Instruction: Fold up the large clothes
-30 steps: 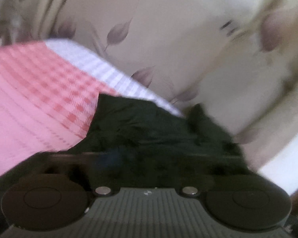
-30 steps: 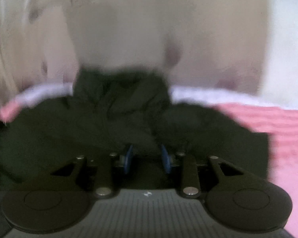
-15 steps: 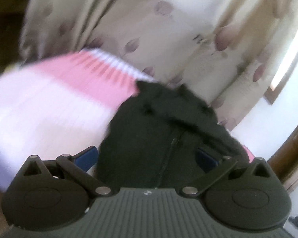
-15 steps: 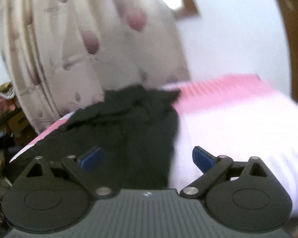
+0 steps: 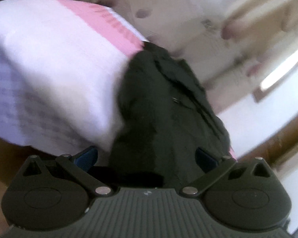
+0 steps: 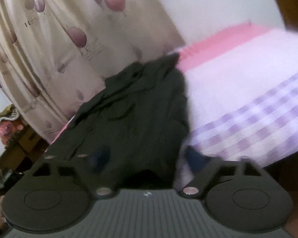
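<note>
A black zip-up garment (image 5: 168,109) lies in a long folded strip on a bed with a pink, white and lilac checked cover (image 5: 49,59). It also shows in the right wrist view (image 6: 137,109), running from the gripper toward the curtain. My left gripper (image 5: 147,156) is open, its blue pads wide apart over the garment's near end. My right gripper (image 6: 147,156) is open too, blurred by motion, over the garment's near right edge beside the bed cover (image 6: 248,89). Neither grips the cloth.
A cream curtain with purple leaf prints (image 6: 69,39) hangs behind the bed. A white wall and window frame (image 5: 278,79) are at the right. Clutter and boxes (image 6: 12,123) sit at the far left of the right wrist view.
Both grippers let go of the black garment, opened and pulled back from it. The garment now lies flat on the bed. Both views are still swinging.
</note>
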